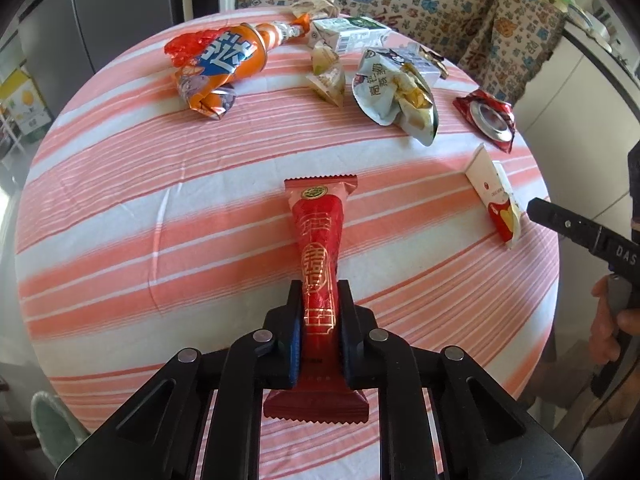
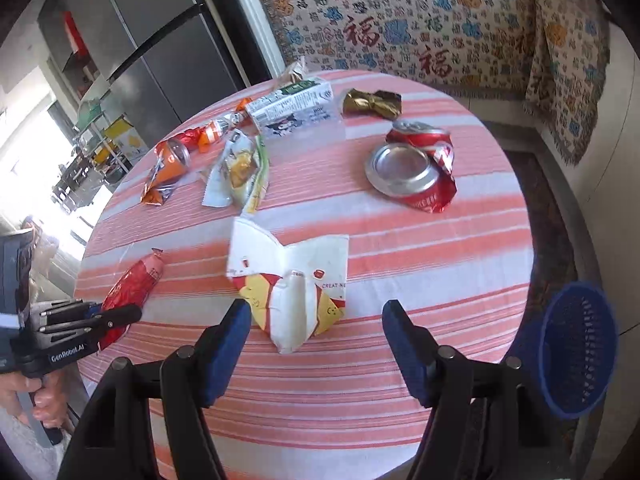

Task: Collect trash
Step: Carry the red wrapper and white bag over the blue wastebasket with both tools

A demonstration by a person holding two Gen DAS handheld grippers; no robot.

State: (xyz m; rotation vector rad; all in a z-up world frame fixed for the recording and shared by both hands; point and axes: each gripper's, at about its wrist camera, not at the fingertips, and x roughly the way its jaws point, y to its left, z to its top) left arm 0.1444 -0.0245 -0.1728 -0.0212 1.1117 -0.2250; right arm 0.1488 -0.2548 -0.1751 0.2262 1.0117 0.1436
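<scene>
A long red snack wrapper [image 1: 318, 248] with gold characters lies on the striped tablecloth [image 1: 160, 200], and my left gripper [image 1: 319, 300] is shut on its near half. In the right wrist view the same wrapper [image 2: 130, 288] shows at the left, pinched by the left gripper [image 2: 116, 318]. My right gripper [image 2: 316, 316] stands open just before a flattened white, red and yellow paper carton [image 2: 294, 280], with nothing between its pads. That carton [image 1: 496, 196] lies near the right table edge in the left wrist view, where the right gripper's finger [image 1: 560, 220] reaches in.
Further back lie a crushed orange can [image 1: 216, 68], a crushed red can [image 2: 416, 168], a milk carton [image 2: 296, 110], a gold wrapper [image 2: 372, 104] and several crumpled snack bags [image 1: 396, 92]. A blue mesh basket [image 2: 576, 348] stands off the table's right edge. A patterned sofa [image 2: 420, 28] is behind.
</scene>
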